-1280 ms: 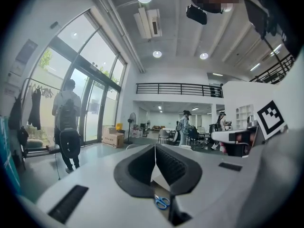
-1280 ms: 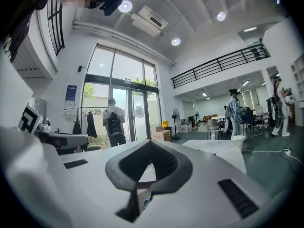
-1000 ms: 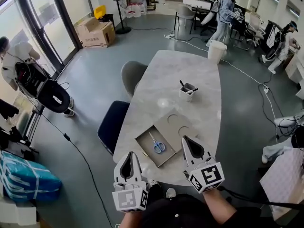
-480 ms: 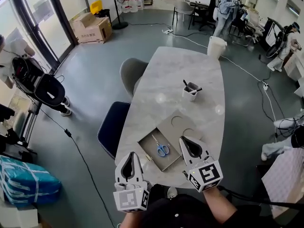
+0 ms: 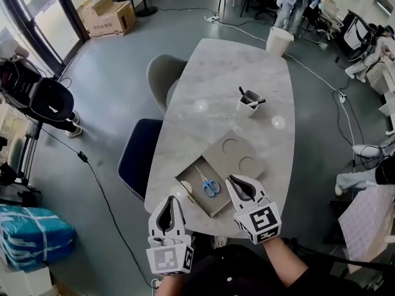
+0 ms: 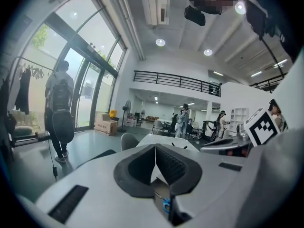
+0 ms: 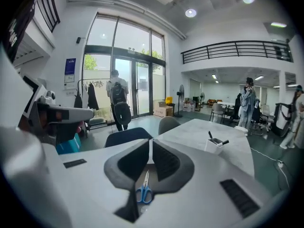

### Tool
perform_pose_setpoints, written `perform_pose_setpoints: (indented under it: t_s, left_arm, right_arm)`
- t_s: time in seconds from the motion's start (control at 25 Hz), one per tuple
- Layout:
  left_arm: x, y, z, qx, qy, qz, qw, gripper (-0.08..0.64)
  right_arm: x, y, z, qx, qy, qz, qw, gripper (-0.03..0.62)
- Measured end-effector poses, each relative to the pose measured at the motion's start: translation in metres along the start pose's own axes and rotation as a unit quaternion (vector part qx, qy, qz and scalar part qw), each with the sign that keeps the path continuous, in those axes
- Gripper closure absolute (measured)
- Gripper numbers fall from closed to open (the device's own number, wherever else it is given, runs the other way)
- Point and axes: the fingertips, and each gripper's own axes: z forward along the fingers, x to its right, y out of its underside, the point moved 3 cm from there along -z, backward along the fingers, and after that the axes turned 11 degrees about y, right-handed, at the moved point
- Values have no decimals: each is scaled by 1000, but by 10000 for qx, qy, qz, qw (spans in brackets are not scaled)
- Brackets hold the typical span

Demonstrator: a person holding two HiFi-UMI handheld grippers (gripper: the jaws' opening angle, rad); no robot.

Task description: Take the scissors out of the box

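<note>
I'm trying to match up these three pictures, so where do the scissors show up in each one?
Head view: the scissors lie in the open box, lower centre.
Left gripper view: only a blue handle shows, bottom centre.
Right gripper view: low centre, blades pointing away.
Shared landmark: the pale marble table.

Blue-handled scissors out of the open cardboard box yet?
No, the blue-handled scissors lie flat inside the open cardboard box.

scissors [image 5: 208, 184] in box [image 5: 197, 198], box on table [image 5: 241, 66], pen cup [image 5: 248, 102] behind
</note>
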Motion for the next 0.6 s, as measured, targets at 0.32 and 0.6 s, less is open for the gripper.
perform_pose_setpoints:
  t_s: [0.32,0.6]
  left_arm:
    - [-12,40,22,-467,124,-127,9987,543]
    - [-26,71,31,-852,105,-235,9960,543]
  right_arm:
    - [-25,62,45,-825,-326,-290,9956,555]
    - [-43,115,73,-1647,-516,-465,9839,555]
